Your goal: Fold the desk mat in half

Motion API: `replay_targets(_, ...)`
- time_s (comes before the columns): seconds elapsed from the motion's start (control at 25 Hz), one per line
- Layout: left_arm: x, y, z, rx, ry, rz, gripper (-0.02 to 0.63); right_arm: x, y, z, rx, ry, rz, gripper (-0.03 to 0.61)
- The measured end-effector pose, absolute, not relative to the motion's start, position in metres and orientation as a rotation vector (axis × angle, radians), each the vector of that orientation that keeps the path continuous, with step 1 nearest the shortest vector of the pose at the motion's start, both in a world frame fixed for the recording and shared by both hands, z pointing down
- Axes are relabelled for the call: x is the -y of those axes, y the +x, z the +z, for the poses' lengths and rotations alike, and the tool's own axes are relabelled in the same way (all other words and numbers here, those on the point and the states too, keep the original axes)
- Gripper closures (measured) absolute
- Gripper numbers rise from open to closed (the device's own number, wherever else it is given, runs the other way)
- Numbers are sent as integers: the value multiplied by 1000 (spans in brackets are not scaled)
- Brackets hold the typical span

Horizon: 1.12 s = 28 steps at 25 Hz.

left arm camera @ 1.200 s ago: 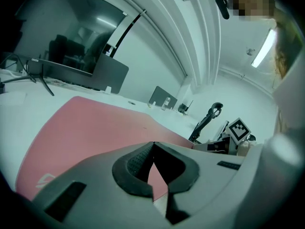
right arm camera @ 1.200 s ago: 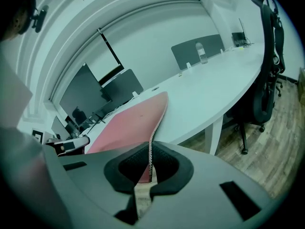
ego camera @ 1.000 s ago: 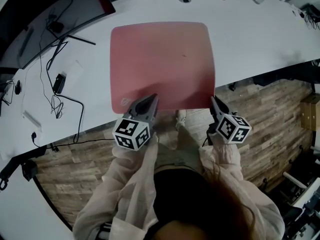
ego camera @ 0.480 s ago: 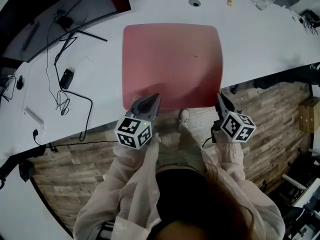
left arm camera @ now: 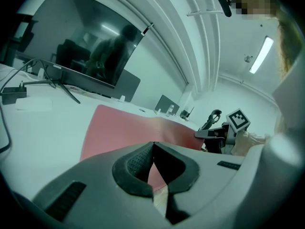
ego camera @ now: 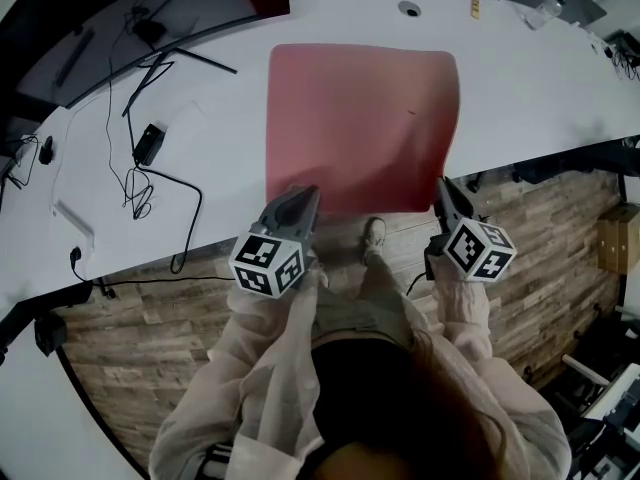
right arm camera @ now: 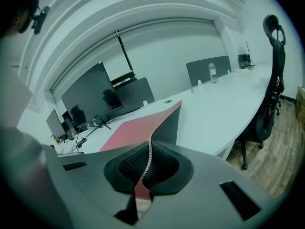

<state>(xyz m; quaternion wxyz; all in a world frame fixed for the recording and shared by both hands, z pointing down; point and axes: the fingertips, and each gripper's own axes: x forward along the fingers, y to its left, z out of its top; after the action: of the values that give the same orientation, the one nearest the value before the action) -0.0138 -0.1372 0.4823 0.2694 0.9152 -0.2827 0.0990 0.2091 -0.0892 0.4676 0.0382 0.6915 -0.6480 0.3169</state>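
desk mat point(ego camera: 360, 118) long axis left-right | left gripper point(ego camera: 300, 194), right gripper point(ego camera: 441, 184): fingers point(right arm camera: 127, 168) pinch near corners

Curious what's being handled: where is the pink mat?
In the head view, the mat lies on the white desk, near corners pinched by left gripper and right gripper.

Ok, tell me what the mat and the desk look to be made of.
Mat: a soft, flexible sheet with a matte red top, dark underside and stitched rim. Its lifted corner bends in a smooth curve. Perhaps fabric over rubber, or faux leather.
Desk: a flat, smooth, plain white top with no visible grain, likely laminate.
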Motion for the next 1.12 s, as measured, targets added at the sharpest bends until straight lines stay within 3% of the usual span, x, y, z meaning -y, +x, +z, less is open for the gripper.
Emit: replay_targets(1.12,138,-123,484,982,2385,180,588,134,96,452,2177,1885,850,546)
